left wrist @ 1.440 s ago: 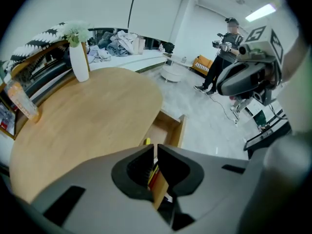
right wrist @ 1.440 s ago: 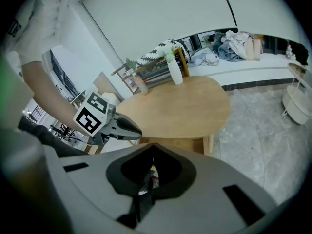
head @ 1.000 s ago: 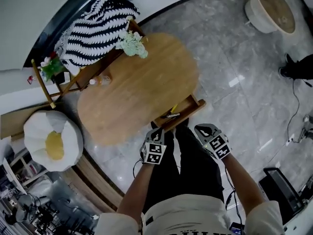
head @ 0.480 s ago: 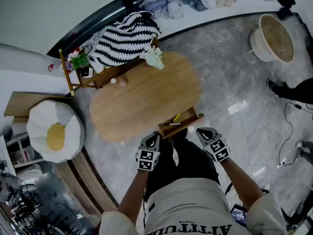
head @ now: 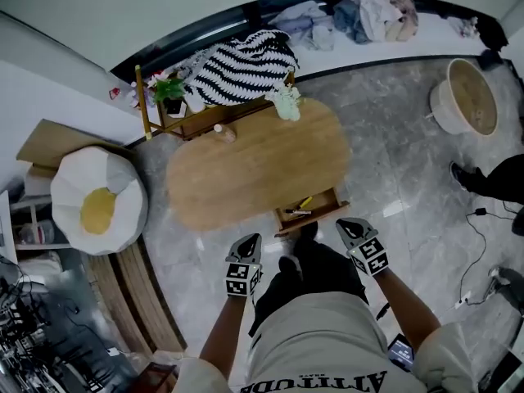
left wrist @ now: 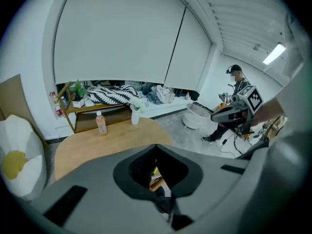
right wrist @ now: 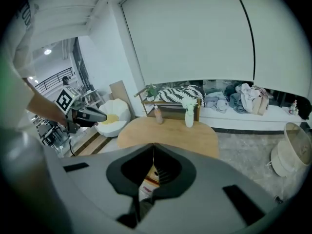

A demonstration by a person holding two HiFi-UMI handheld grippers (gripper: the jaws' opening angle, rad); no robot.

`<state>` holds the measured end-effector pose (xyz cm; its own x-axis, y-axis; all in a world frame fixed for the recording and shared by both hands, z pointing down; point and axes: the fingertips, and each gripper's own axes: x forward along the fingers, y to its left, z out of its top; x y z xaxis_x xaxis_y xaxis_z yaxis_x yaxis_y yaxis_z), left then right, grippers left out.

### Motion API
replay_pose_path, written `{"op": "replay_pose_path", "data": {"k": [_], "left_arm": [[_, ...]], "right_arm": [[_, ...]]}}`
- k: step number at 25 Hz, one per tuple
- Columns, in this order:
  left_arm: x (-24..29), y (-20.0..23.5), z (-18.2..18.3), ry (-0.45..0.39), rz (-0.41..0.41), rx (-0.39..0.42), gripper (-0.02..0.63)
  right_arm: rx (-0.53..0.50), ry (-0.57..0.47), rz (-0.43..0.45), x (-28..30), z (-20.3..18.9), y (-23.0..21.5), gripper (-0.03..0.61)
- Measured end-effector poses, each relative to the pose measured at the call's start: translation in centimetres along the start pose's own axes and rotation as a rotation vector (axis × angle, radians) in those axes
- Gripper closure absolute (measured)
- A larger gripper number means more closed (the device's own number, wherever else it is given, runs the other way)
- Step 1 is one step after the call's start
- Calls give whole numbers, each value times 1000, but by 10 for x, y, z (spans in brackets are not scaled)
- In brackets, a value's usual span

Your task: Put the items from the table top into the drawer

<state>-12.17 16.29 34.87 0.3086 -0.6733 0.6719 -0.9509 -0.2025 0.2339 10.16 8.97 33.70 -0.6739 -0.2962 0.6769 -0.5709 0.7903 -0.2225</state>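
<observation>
The left gripper (head: 251, 240) and right gripper (head: 349, 226) are held just short of the worktop (head: 262, 166). Each has its fingers closed, with nothing between them. The drawer (head: 318, 220) stands open at the near edge, with a yellow pen (head: 304, 203) inside. A bottle (head: 223, 133) and vase (head: 286, 103) stand at the far edge, well apart from both grippers.
</observation>
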Motion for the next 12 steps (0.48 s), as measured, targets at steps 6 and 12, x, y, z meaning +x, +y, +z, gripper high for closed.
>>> {"op": "replay_pose_path", "data": {"k": [6, 12], "left_arm": [[-48, 3, -19, -52, 19, 14, 592], [-94, 1, -30, -122, 27, 44, 593]], "right_arm": [[-46, -27, -29, -17, -5, 37, 558], [-87, -65, -68, -44, -12, 76, 558]]}}
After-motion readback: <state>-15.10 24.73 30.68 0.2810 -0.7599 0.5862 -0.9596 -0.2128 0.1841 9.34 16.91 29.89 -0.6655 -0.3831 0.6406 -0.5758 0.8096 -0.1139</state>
